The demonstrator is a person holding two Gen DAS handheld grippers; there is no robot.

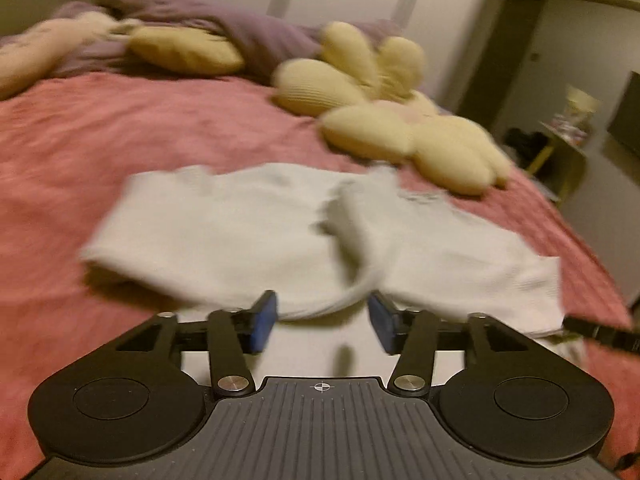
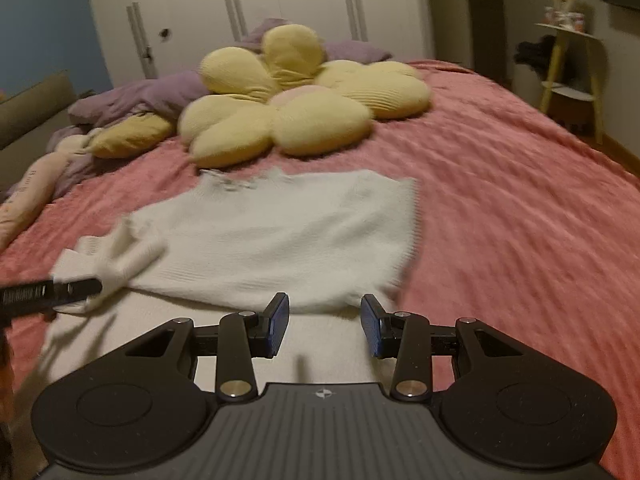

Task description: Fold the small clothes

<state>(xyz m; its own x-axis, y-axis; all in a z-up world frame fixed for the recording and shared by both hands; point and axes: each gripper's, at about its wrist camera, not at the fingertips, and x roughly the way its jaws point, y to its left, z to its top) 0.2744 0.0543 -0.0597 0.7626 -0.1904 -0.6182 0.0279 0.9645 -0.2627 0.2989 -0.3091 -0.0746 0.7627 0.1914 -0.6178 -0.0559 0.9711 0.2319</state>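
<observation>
Right wrist view, pink bedspread (image 2: 500, 200), white sweater (image 2: 280, 240), flower cushion (image 2: 300, 100), wardrobe (image 2: 280, 0) behind, both grippers' fingers seemingly parted, empty.

Sweater (image 2: 276, 236) on bed (image 2: 500, 220), flower cushion (image 2: 296, 100) behind it.
</observation>
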